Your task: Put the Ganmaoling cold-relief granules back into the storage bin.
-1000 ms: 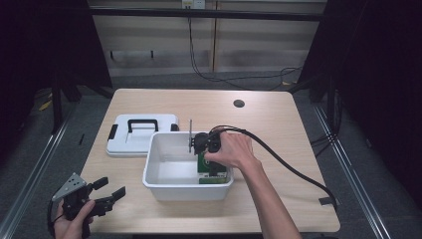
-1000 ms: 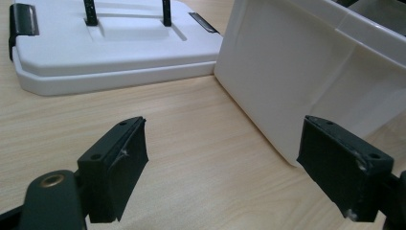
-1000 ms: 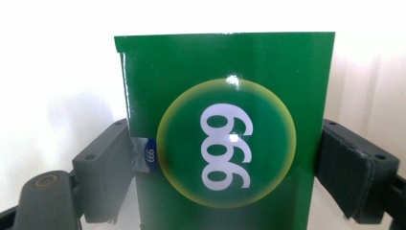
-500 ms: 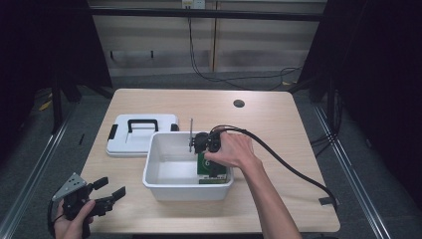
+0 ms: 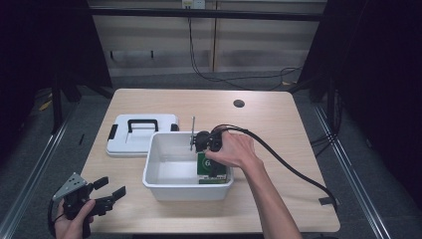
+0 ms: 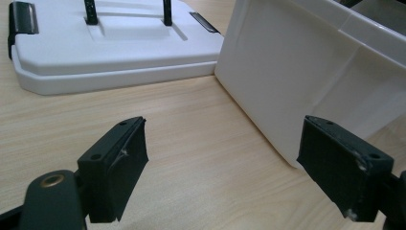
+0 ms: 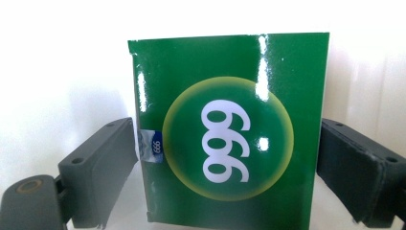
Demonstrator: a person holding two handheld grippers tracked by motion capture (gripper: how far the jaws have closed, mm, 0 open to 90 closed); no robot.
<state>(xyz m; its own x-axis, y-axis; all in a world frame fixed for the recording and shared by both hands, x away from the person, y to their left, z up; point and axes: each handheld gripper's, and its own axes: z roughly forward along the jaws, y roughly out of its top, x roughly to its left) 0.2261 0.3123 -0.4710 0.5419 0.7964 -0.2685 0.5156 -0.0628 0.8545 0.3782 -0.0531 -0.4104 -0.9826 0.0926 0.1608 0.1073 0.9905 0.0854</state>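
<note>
A green box (image 5: 205, 168) printed "999" (image 7: 230, 134) sits in the right end of the white bin (image 5: 164, 181). My right gripper (image 5: 213, 172) reaches down into the bin under the person's hand. In the right gripper view (image 7: 225, 158) its two jaws press against the box's left and right sides. My left gripper (image 5: 112, 187) is held low at the table's front left corner. Its jaws stand wide open with nothing between them (image 6: 222, 158), and they face the bin's outer wall (image 6: 287, 81).
The bin's white lid (image 5: 142, 134) with a black handle lies flat to the left of the bin, and in the left gripper view the lid (image 6: 95, 52) lies beyond the jaws. A black cable (image 5: 288, 164) trails right across the table. A round hole (image 5: 239, 103) marks the far side.
</note>
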